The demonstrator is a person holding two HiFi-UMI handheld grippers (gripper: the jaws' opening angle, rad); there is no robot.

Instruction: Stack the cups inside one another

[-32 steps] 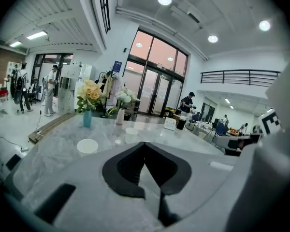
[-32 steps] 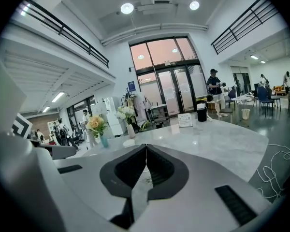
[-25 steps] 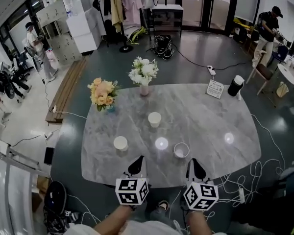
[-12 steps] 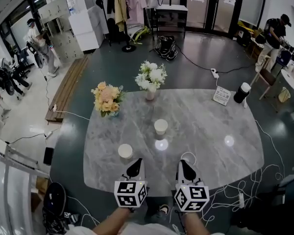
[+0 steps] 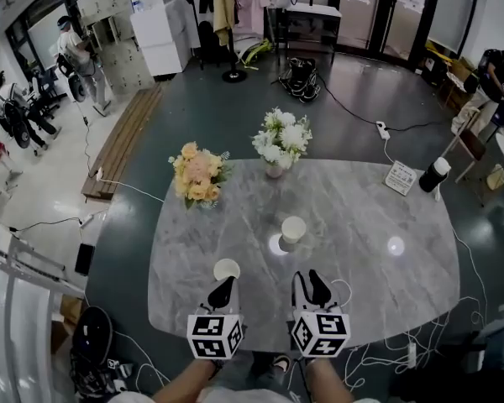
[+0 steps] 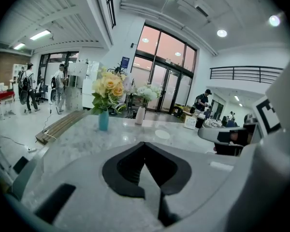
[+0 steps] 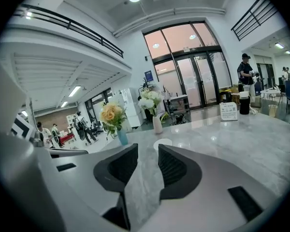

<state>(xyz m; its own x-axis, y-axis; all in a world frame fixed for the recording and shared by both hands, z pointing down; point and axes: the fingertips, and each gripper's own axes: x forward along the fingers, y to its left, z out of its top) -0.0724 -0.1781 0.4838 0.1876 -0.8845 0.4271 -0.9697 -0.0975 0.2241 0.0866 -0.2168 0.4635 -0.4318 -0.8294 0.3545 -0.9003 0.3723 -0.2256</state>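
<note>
Three white paper cups stand on the grey marble table. One cup is upright mid-table and shows as a white oval ahead of both grippers. A second cup sits just beyond the tip of my left gripper, whose jaws are shut and empty. The third cup's rim peeks out at the right of my right gripper, mostly hidden by it. The right gripper has just been opening its jaws; a narrow gap shows, with nothing in it.
A yellow bouquet in a blue vase and a white bouquet stand at the table's far side. A sign card and a black tumbler are at the far right corner. White cables trail on the floor.
Both grippers have come forward over the near table edge. The right one has shifted left, so the near right cup now sits at its right, and its jaws have parted.
</note>
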